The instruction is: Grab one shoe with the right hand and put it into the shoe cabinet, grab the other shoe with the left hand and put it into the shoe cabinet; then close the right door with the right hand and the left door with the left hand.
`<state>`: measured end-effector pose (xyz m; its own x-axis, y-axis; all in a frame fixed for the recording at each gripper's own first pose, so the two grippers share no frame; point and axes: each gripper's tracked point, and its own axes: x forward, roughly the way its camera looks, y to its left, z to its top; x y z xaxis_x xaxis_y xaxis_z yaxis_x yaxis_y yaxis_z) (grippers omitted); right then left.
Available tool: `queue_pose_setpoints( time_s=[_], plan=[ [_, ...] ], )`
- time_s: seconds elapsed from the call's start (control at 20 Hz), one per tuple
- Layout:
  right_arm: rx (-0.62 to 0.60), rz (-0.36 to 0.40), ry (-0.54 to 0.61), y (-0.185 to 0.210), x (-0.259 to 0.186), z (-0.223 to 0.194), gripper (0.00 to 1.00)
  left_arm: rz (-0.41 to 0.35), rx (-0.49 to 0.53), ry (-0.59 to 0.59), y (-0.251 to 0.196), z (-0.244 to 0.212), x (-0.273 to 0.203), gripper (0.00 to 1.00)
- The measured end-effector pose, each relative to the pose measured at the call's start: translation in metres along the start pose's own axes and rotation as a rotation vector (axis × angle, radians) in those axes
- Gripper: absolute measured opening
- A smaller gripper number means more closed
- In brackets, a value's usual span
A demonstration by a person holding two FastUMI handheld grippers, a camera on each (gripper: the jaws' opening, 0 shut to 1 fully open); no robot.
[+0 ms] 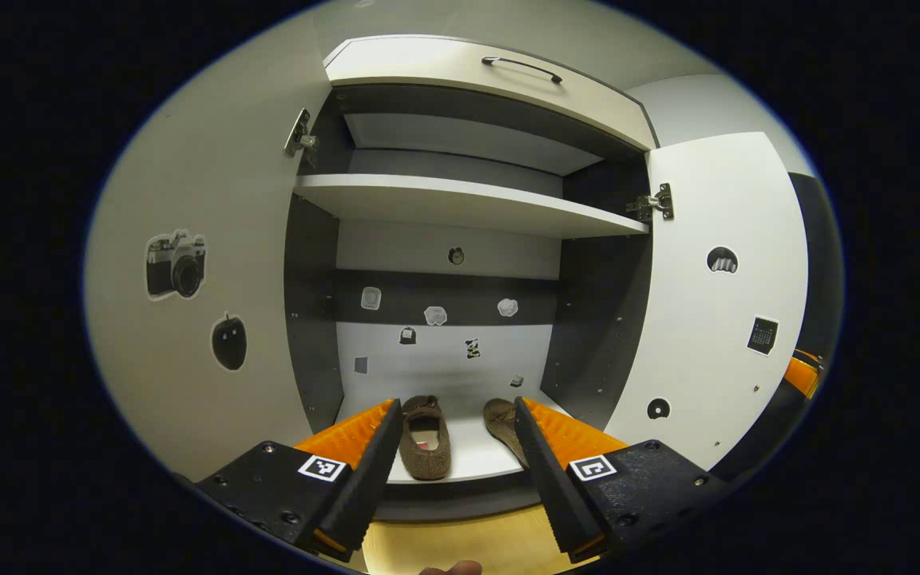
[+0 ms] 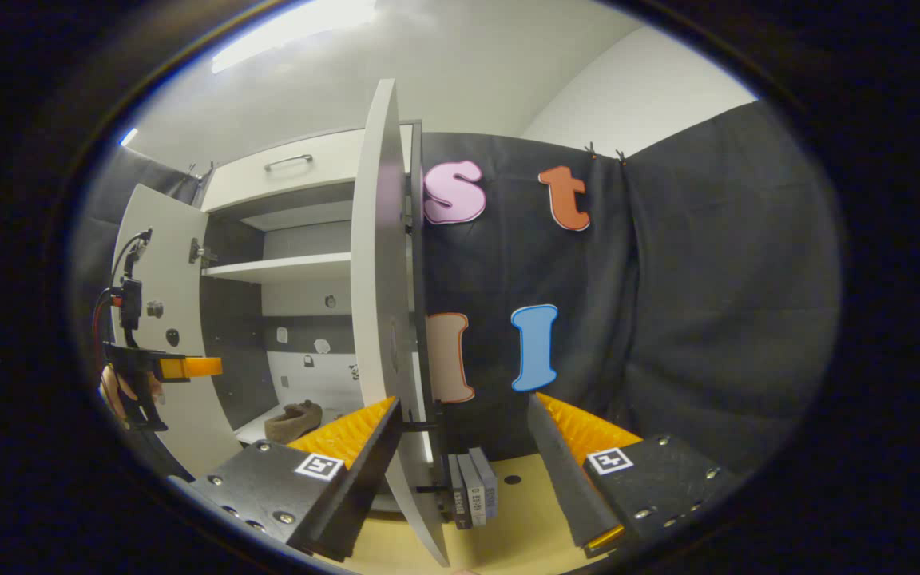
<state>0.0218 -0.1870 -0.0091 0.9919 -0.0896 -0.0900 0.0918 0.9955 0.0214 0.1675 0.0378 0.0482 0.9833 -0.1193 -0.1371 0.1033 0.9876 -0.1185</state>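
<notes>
Two brown slippers lie side by side on the cabinet's bottom shelf [image 1: 460,467]. The left slipper [image 1: 426,439] shows whole; my right finger partly hides the right slipper [image 1: 500,422]. My left gripper [image 1: 456,451] stands open in front of the shelf, holding nothing. Both doors are open: the left door [image 1: 188,279] and the right door [image 1: 715,303]. In the right gripper view the right door [image 2: 380,279] is seen edge-on, and its edge runs between the fingers of my open right gripper [image 2: 464,407], close to the left finger [image 2: 348,439]. One slipper [image 2: 294,419] shows inside.
An upper shelf [image 1: 468,204] and a drawer with a handle [image 1: 520,68] sit above the slippers. Small grey blocks [image 2: 472,495] stand on the wooden floor [image 2: 524,511] behind the right door's bottom. The other gripper [image 2: 180,367] and a hand [image 2: 113,391] are near the left door [image 2: 152,319].
</notes>
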Motion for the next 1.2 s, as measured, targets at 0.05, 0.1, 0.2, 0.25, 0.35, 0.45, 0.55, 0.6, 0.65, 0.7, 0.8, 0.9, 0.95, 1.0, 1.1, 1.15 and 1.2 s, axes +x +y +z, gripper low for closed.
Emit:
queue_pose_setpoints(
  time_s=[0.05,0.1,0.2,0.25,0.35,0.45,0.55,0.6,0.65,0.7,0.8,0.9,0.95,1.0,1.1,1.15,1.2],
  plan=[
    [-0.007,0.005,0.000,0.001,0.000,0.001,0.95,-0.001,-0.006,0.000,-0.001,0.000,-0.001,0.87],
    [-0.014,0.012,0.000,0.002,0.001,0.001,0.91,-0.003,-0.011,0.000,-0.001,-0.001,-0.001,0.88],
    [-0.023,0.029,0.003,0.008,0.002,0.001,0.95,-0.009,-0.016,0.003,-0.004,-0.003,-0.002,0.89],
    [-0.024,0.036,0.006,0.010,0.002,0.002,0.95,-0.012,-0.016,0.005,-0.005,-0.004,-0.003,0.89],
    [-0.023,0.049,0.010,0.014,0.003,0.001,0.95,-0.016,-0.017,0.006,-0.008,-0.005,-0.003,0.89],
    [-0.025,0.068,0.012,0.020,0.003,0.001,0.91,-0.021,-0.020,0.005,-0.012,-0.005,-0.005,0.89],
    [-0.025,0.098,0.019,0.030,0.004,0.001,0.95,-0.024,-0.021,0.005,-0.014,-0.005,-0.007,0.89],
    [-0.026,0.117,0.022,0.036,0.004,0.000,0.99,-0.025,-0.021,0.004,-0.015,-0.005,-0.008,0.89],
    [-0.029,0.134,0.025,0.044,0.005,0.001,0.91,-0.025,-0.022,0.004,-0.016,-0.005,-0.009,0.89],
    [-0.031,0.149,0.028,0.050,0.006,0.000,0.95,-0.024,-0.023,0.003,-0.016,-0.005,-0.011,0.89],
    [-0.029,0.175,0.033,0.061,0.007,-0.001,0.95,-0.019,-0.024,0.002,-0.015,-0.006,-0.014,0.89],
    [-0.024,0.198,0.037,0.070,0.009,-0.002,0.95,-0.010,-0.023,0.004,-0.013,-0.007,-0.019,0.89],
    [-0.022,0.210,0.040,0.074,0.010,-0.002,0.95,-0.007,-0.023,0.006,-0.012,-0.007,-0.021,0.89],
    [-0.020,0.223,0.042,0.079,0.011,-0.003,0.95,-0.004,-0.024,0.006,-0.011,-0.008,-0.023,0.89],
    [-0.015,0.250,0.048,0.091,0.013,-0.004,0.91,0.000,-0.028,0.005,-0.011,-0.008,-0.028,0.89],
    [-0.013,0.266,0.050,0.097,0.014,-0.005,0.95,0.001,-0.030,0.006,-0.011,-0.008,-0.030,0.89],
    [-0.011,0.280,0.051,0.105,0.017,-0.006,0.95,0.003,-0.032,0.006,-0.010,-0.009,-0.033,0.89]
  ],
)
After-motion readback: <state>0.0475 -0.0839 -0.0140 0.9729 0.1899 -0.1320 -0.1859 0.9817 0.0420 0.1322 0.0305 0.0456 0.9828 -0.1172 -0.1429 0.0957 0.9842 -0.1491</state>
